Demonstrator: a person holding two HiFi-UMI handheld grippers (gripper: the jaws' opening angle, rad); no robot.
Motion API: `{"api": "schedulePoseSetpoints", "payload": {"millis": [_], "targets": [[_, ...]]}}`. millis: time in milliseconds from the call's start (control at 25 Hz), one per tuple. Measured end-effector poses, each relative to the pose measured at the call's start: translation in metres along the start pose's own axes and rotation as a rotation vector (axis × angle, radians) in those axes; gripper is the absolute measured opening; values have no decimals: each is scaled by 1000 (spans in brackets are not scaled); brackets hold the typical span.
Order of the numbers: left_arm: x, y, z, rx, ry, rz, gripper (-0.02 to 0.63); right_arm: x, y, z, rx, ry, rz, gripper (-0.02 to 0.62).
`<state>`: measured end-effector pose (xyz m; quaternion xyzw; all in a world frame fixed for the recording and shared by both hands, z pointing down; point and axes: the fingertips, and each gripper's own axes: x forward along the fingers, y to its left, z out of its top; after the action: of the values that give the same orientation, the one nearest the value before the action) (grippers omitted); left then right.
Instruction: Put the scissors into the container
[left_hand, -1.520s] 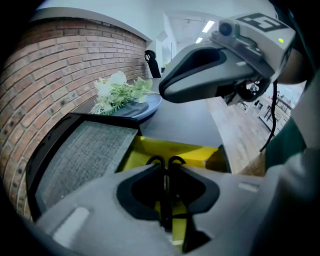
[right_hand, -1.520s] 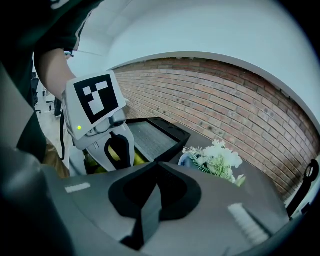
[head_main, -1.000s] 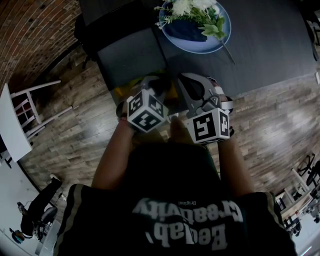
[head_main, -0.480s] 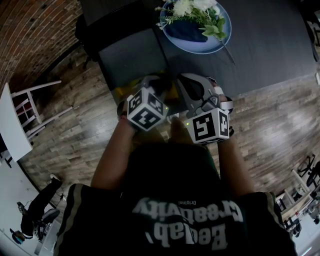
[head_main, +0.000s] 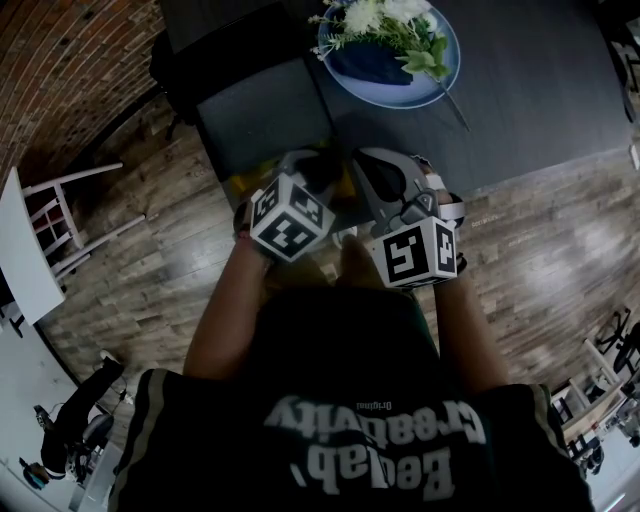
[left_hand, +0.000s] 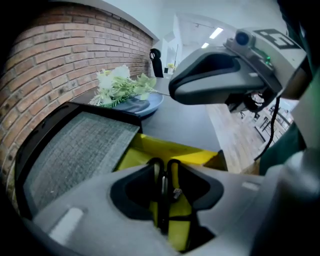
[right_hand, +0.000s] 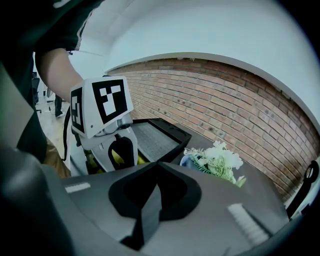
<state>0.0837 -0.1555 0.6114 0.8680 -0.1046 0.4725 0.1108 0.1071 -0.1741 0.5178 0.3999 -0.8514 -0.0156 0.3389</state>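
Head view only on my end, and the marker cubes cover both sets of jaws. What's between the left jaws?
Observer: The scissors, black handles toward the fingertips. The left gripper has just been opening its jaws, and the pads look clear of them.
Operator: What's under them?
Observer: The yellow container. Its inside shows right behind the blades.
Operator: Right gripper?
Observer: The right gripper has its jaws together, with nothing between them.

Dark counter (head_main: 540, 90) carries a blue plate (head_main: 400, 96) with white flowers (head_main: 385, 18) and green leaves lying on it. Grey padded chair seat (head_main: 262, 115) just beside the counter. Brick wall (head_main: 60, 60) at left, wood plank floor (head_main: 150, 270), white chair (head_main: 62, 215) near the wall.
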Motion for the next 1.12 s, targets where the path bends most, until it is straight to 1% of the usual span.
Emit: {"api": "schedulePoseSetpoints", "payload": {"millis": [120,440,640,840,1120], "targets": [[0,0,-1,9,4,8,144,0,0,1,13,-5,-5,6],[-1,-3,-1,23,8,4,141,-2,3,-2,-13,2,0,6],[-4,-6,-1,28,9,10,141,-5,0,6,7,-17,-18,6],[-10,-5,0,28,11,25,141,-9,2,6,-26,-11,-8,6],[-18,-4,5,32,3,43,141,-13,-2,13,-23,-30,-12,6]]}}
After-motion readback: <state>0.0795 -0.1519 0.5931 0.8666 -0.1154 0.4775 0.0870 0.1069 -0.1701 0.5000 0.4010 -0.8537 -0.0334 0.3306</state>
